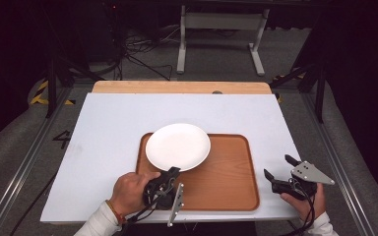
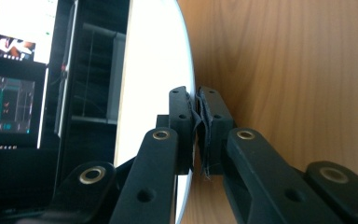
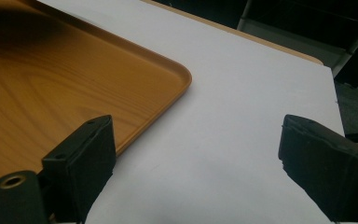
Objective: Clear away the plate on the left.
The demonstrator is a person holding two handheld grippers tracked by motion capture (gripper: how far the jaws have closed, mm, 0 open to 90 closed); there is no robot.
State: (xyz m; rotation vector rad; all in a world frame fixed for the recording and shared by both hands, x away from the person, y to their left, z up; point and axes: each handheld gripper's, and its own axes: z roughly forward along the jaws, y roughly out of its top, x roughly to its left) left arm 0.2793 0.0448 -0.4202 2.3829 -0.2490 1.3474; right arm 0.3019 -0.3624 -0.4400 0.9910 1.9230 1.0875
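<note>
A: Where is the white plate [image 1: 177, 146]?
B: On the wooden tray [image 1: 226, 182], overhanging its far-left corner. The tray sits on the white table [image 1: 108, 123].
A: Left gripper [image 1: 173, 170]?
B: Fingers [image 2: 182, 116] clenched on the plate's near rim, one above, one below.
A: Right gripper [image 1: 277, 167]?
B: Fingers spread wide, nothing between them, over the table just right of the tray.

I see the white bench [image 1: 103, 147] spreading under and ahead of my right claw [image 1: 277, 167], its wooden back edge [image 1: 177, 87] far beyond both claws. A white metal stand [image 1: 221, 29] sits on the grey floor past that. Off my left claw's [image 2: 198, 112] side, lit screens [image 2: 16, 98] glow in the dark.
</note>
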